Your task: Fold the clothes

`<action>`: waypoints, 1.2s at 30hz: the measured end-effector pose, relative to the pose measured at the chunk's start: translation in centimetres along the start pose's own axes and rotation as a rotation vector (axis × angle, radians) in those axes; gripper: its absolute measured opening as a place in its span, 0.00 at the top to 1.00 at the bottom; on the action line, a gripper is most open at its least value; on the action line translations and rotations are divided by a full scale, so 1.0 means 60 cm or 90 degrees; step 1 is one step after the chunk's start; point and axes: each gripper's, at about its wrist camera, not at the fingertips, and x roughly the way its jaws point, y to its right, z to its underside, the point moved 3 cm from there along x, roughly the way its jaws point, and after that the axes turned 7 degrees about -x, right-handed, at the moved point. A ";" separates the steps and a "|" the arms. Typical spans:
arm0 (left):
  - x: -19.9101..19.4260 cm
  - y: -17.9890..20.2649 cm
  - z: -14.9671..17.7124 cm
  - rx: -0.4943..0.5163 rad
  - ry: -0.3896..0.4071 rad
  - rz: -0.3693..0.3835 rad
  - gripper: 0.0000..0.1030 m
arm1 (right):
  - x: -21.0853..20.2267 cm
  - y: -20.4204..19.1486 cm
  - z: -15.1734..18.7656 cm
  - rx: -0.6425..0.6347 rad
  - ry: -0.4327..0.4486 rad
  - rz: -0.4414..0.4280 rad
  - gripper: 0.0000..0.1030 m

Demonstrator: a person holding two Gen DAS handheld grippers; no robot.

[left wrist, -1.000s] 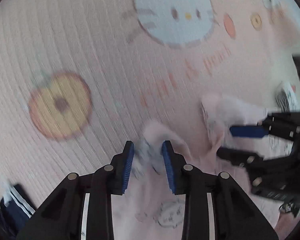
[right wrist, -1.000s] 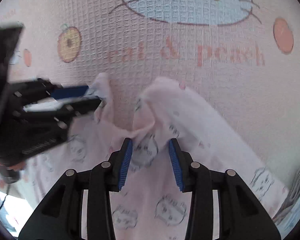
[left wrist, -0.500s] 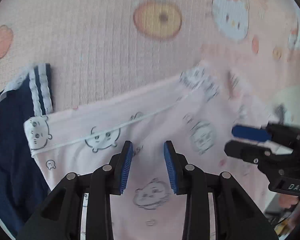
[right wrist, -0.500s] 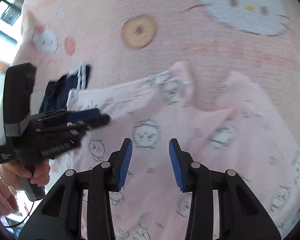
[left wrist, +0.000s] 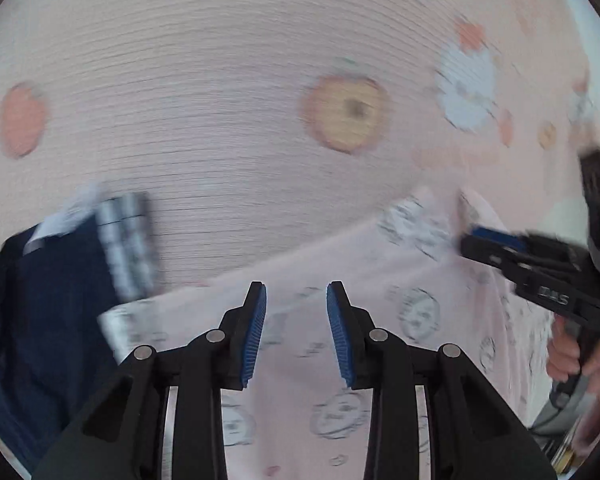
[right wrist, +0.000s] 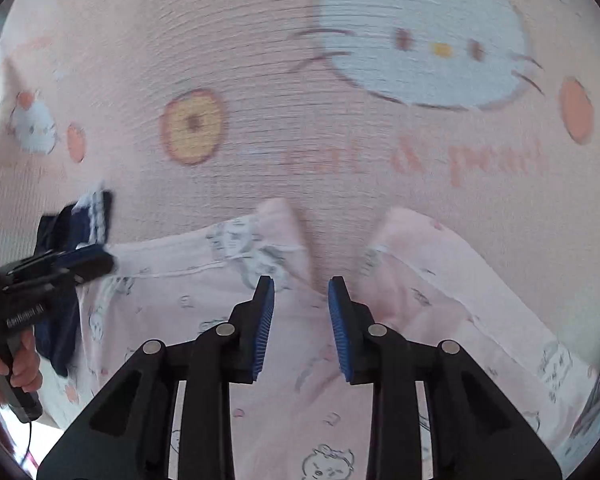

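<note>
Two grippers work over one pink garment [right wrist: 300, 420] w/ little cartoon-face prints, lying on a pink blanket [right wrist: 260, 40] that carries everything. Nearest in the right wrist view, the right gripper [right wrist: 301, 292] points steeply down at the notch btwn the garment's two far flaps; its jaws are closing, cloth under and btwn the pads, but no pinch shows yet, so I read it as not gripping. The left flap w/ its white hem [right wrist: 256, 240] and the right flap [right wrist: 412, 236] both lie flat-ish, parted by a strip of bare blanket.

In the left wrist view the left gripper [left wrist: 296, 296] hovers over the garment's far edge [left wrist: 320, 240], jaws parted, nothing clamped; fabric is only seen thru the gap. Frames are blurred, so contact w/ the cloth I can't tell.

To the left, a navy garment [left wrist: 40, 312] w/ white-striped trim lies against the pink one's left end, rumpled, unfolded. A person's hand [right wrist: 16, 364] holds the left tool's handle at the left margin.

Farther out: orange fruit print [right wrist: 192, 126], then the big white cat face [right wrist: 420, 36] near the blanket's far edge.

Progress, as a judgement: early. Pink garment is spread approx flat, no finished fold visible; folding it and the navy piece is all still to do.
</note>
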 end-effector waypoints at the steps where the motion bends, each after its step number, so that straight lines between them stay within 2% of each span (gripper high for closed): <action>1: 0.012 0.017 0.004 0.022 -0.006 0.004 0.68 | 0.013 -0.003 0.002 -0.012 -0.018 0.021 0.72; 3: 0.034 0.054 -0.006 0.049 -0.029 0.009 0.68 | 0.021 0.014 0.013 0.009 -0.033 0.043 0.74; 5: 0.053 0.072 -0.017 0.065 -0.047 -0.022 0.68 | 0.017 0.037 0.025 0.042 -0.038 0.064 0.74; 8: 0.052 0.078 -0.020 0.059 -0.038 -0.029 0.68 | -0.015 0.060 0.041 0.061 -0.026 0.108 0.74; 10: 0.062 0.103 -0.033 0.068 -0.032 -0.012 0.68 | -0.059 0.084 0.055 0.069 -0.012 0.081 0.71; 13: 0.076 0.148 -0.055 0.105 -0.017 0.010 0.68 | -0.122 0.107 0.067 0.010 -0.005 0.070 0.71; 15: 0.081 0.160 -0.062 0.123 -0.015 0.004 0.68 | -0.121 0.109 0.066 -0.011 -0.009 0.087 0.71; 19: 0.084 0.169 -0.083 0.128 -0.012 -0.005 0.68 | -0.090 0.109 0.061 0.007 -0.021 0.073 0.71; 21: 0.062 0.164 -0.092 0.126 -0.018 0.000 0.68 | -0.134 0.133 0.069 0.010 -0.009 0.074 0.71; 24: 0.066 0.165 -0.085 0.134 -0.028 -0.001 0.68 | -0.166 0.160 0.073 0.031 0.018 0.078 0.71; 28: 0.075 0.164 -0.073 0.139 -0.041 -0.011 0.68 | -0.154 0.156 0.084 -0.028 -0.044 0.012 0.68; 31: 0.090 0.183 -0.079 0.143 -0.036 -0.006 0.68 | -0.167 0.144 0.101 -0.062 -0.064 -0.048 0.68; 34: 0.079 0.180 -0.083 0.171 -0.028 -0.015 0.68 | -0.168 0.145 0.127 -0.090 -0.093 -0.034 0.69; 36: 0.079 0.185 -0.086 0.185 -0.030 -0.012 0.68 | -0.178 0.155 0.129 -0.073 -0.086 -0.036 0.71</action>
